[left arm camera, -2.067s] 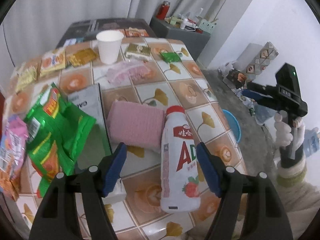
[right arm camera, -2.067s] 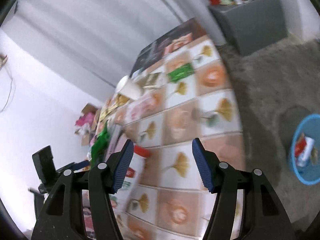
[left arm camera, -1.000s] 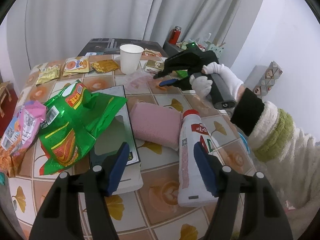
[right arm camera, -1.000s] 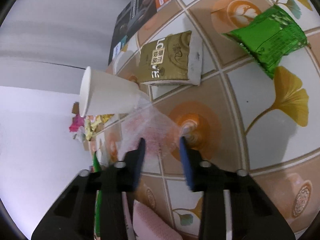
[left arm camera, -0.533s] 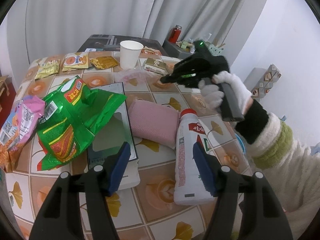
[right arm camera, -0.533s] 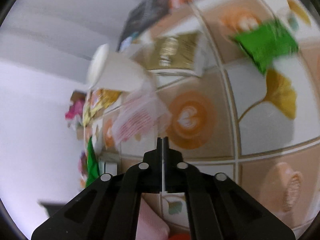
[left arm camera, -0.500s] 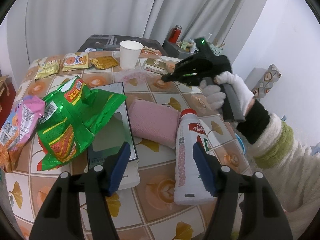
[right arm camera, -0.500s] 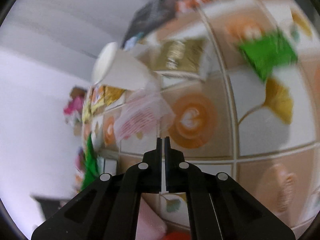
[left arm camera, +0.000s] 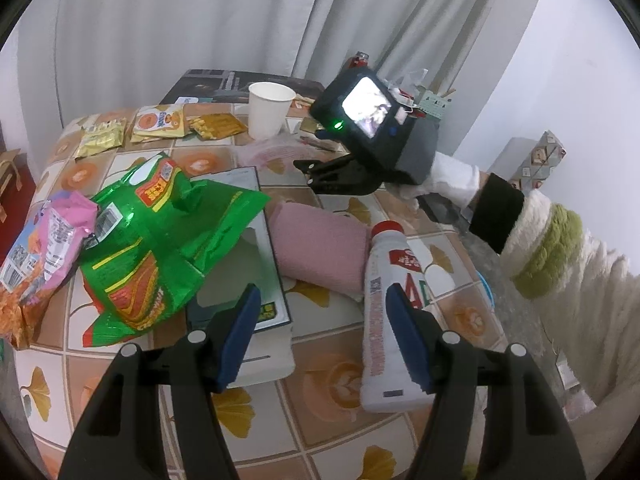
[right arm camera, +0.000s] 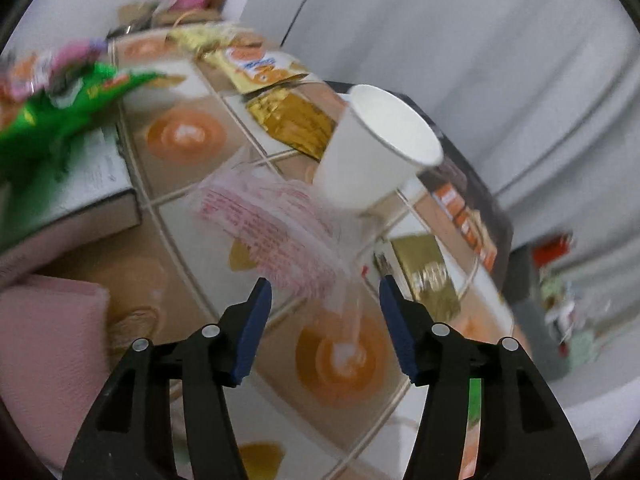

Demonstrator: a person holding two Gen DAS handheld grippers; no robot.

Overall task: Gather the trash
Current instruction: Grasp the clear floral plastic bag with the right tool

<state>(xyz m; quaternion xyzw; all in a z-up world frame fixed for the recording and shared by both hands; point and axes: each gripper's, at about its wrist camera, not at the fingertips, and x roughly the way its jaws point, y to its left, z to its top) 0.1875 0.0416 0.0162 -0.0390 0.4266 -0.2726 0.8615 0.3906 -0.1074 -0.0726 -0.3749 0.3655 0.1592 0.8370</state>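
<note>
My right gripper point(right arm camera: 324, 328) hangs over the tiled table point(right arm camera: 344, 364), its jaws opening. A clear wrapper with pink print point(right arm camera: 272, 232) lies just ahead; its near corner reaches between the fingertips and the pads do not press it. A white paper cup point(right arm camera: 376, 152) stands behind the wrapper. In the left wrist view the right gripper point(left arm camera: 306, 174) is held by a gloved hand point(left arm camera: 448, 176) beside that wrapper point(left arm camera: 272, 150) and cup point(left arm camera: 270, 110). My left gripper point(left arm camera: 320, 336) is open above a book point(left arm camera: 248, 272), next to a lying white bottle point(left arm camera: 390, 300). A green snack bag point(left arm camera: 160, 240) lies on the book.
A folded pink cloth point(left arm camera: 320, 252) lies mid-table. Gold sachets point(left arm camera: 218, 126) and a biscuit packet point(left arm camera: 158, 122) sit at the back left, a pink and orange bag point(left arm camera: 36, 248) at the left edge. A blue bin point(left arm camera: 486, 288) shows on the floor to the right.
The right gripper rolled upright and drew back from the wrapper, and its jaws went from shut to apart. The left gripper stayed still.
</note>
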